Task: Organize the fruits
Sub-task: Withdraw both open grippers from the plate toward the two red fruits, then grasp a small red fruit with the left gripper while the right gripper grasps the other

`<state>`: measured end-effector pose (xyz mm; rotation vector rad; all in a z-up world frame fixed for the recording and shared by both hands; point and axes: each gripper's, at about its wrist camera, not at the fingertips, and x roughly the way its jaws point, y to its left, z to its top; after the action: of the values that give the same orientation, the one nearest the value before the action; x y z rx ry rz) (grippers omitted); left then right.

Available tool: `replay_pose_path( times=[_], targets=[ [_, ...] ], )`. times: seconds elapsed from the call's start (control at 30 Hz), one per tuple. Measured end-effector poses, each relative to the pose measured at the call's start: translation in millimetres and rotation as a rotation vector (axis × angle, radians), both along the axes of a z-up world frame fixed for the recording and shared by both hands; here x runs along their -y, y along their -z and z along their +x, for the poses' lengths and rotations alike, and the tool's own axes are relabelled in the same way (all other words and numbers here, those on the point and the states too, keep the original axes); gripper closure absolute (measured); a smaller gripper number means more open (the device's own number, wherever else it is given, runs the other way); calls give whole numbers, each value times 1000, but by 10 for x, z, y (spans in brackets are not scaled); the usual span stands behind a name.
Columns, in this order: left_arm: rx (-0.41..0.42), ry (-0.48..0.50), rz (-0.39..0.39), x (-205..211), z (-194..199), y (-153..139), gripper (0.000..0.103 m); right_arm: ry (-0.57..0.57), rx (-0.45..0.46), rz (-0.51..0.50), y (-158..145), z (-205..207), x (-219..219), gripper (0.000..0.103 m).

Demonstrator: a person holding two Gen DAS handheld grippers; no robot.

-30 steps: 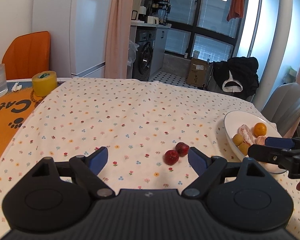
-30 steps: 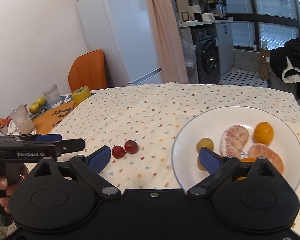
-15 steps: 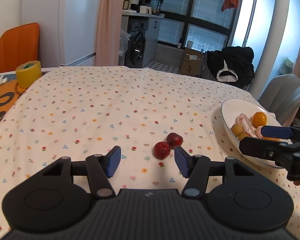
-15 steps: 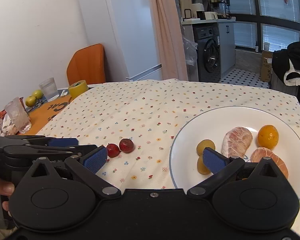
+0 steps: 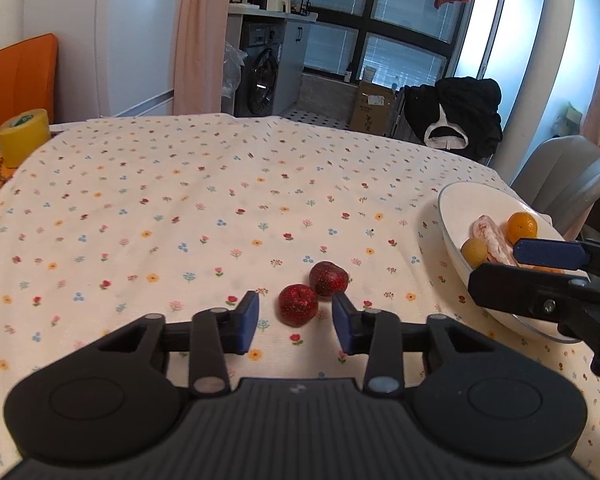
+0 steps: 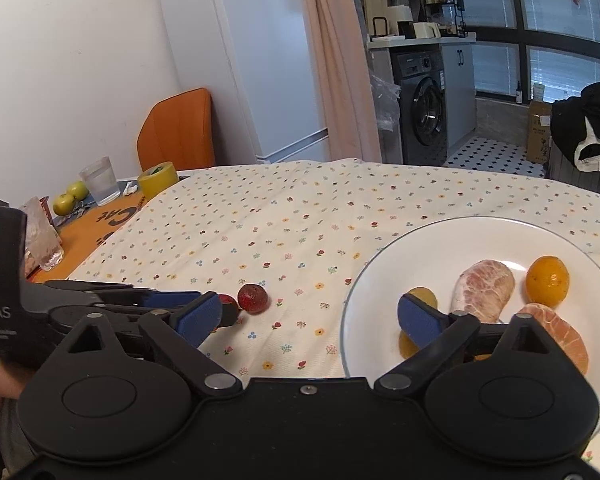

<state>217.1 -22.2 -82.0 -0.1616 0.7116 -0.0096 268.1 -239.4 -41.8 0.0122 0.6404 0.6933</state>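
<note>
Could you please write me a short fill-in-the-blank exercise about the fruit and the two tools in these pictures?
1. The left tool is open around a small ____ fruit.
2. The whole orange lies on a white ____.
3. Beside the nearer red fruit lies ____ more red fruit.
4. The right tool holds ____.

Missing words: red; plate; one; nothing

Both tools are matte black plastic: the left tongs (image 5: 294, 322) and right tongs (image 6: 310, 320) carry blue pads (image 5: 247, 322), silver pivot screws and ribbed bodies. White "DAS" lettering shows at the right-wrist view's left edge.
</note>
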Motion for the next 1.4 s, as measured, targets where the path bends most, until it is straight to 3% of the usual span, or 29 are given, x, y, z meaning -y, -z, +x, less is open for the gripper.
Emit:
replay_pose_path(
  times=[0.13, 0.27, 0.37, 1.13, 1.2, 1.33, 1.4],
  targets=[
    [-3, 1, -11, -33, 15, 34, 82, -30, 2, -13, 13, 2, -91, 22],
    [0, -9, -20, -100, -2, 8, 82, -60, 7, -26, 20, -2, -200, 34],
    [8, -25, -27, -176, -33, -26, 82, -75, -4, -29, 33, 11, -278, 38],
    [22, -116, -54, -622, -207, -71, 82, -127, -52, -109, 256, 207, -834, 53],
    [22, -118, -55, -630, -217, -68, 82, -132, -54, -117, 276, 217, -871, 58],
    [25, -114, -54, -626, -240, -81, 82, -130, -55, -144, 311, 213, -916, 78],
    [26, -113, -53, -613, -248, -89, 82, -128, -49, -150, 313, 195, -916, 79]
  ],
)
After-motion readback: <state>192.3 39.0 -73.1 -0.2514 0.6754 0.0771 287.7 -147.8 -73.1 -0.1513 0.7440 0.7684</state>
